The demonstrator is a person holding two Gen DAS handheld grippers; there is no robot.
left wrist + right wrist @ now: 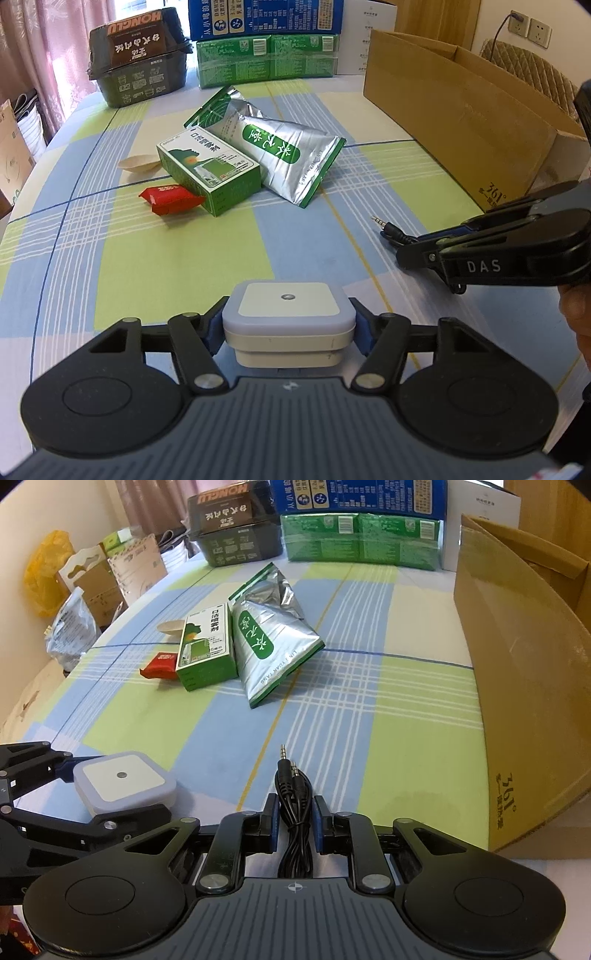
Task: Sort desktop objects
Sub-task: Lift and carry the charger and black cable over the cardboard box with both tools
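Observation:
My left gripper (pixel 289 332) is shut on a white square night light (pixel 289 314), held just above the checked tablecloth; it also shows in the right wrist view (pixel 123 781). My right gripper (pixel 294 823) is shut on a coiled black audio cable (pixel 293 812), whose plugs stick out ahead (pixel 391 230). A green medicine box (pixel 208 168), a silver-green pouch (pixel 280 155), a red sachet (pixel 170 199) and a small beige dish (pixel 138 164) lie together mid-table. An open cardboard box (pixel 461 118) stands at the right, close beside my right gripper.
At the table's far edge stand a black food box (pixel 138 55), green cartons (pixel 267 59) and a blue carton (pixel 266 16). Bags and cardboard boxes (pixel 92 576) sit off the table's left side. A wall socket (pixel 528 27) is behind the cardboard box.

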